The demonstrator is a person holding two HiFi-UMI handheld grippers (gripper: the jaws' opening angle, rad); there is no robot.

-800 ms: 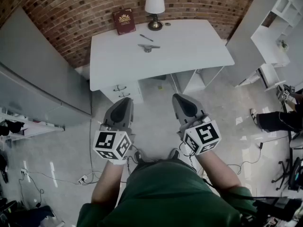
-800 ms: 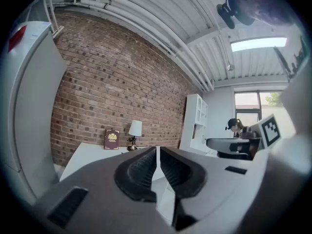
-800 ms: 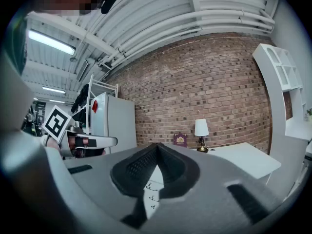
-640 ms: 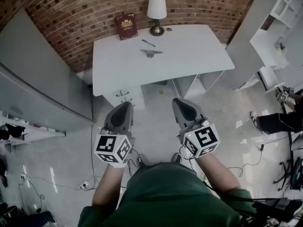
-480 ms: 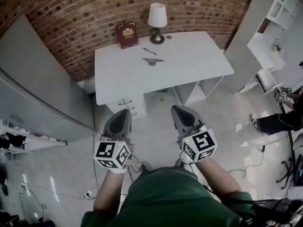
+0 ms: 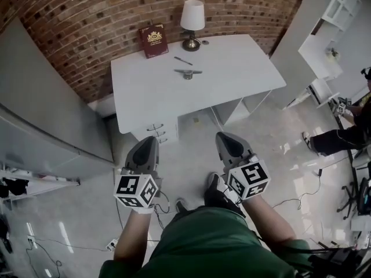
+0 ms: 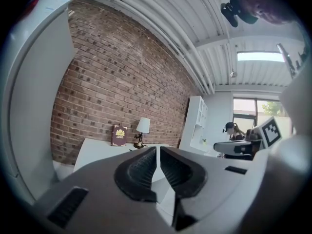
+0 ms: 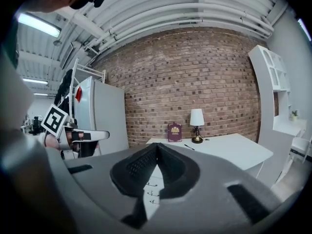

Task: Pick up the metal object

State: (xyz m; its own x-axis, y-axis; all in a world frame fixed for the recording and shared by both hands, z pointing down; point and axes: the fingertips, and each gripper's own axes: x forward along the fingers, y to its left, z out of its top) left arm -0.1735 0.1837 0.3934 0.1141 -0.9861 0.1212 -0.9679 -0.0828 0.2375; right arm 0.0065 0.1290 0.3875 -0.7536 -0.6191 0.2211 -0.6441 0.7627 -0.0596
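The metal object, a small silvery bar on a round foot, lies near the middle of the white table far ahead of me. Both grippers hang over the floor, well short of the table. My left gripper is shut and holds nothing; in the left gripper view its ribbed pads meet, and the left gripper hides the object. My right gripper is likewise shut and empty, with the right gripper pointing at the table.
On the table's far edge stand a red book and a lamp, with a pen near the object. A drawer unit sits under the table. Grey cabinet at left, white shelves and a person at right.
The head view has swung a little and a shoe has come forward under the right gripper. Both grippers stay shut, side by side, over the floor.
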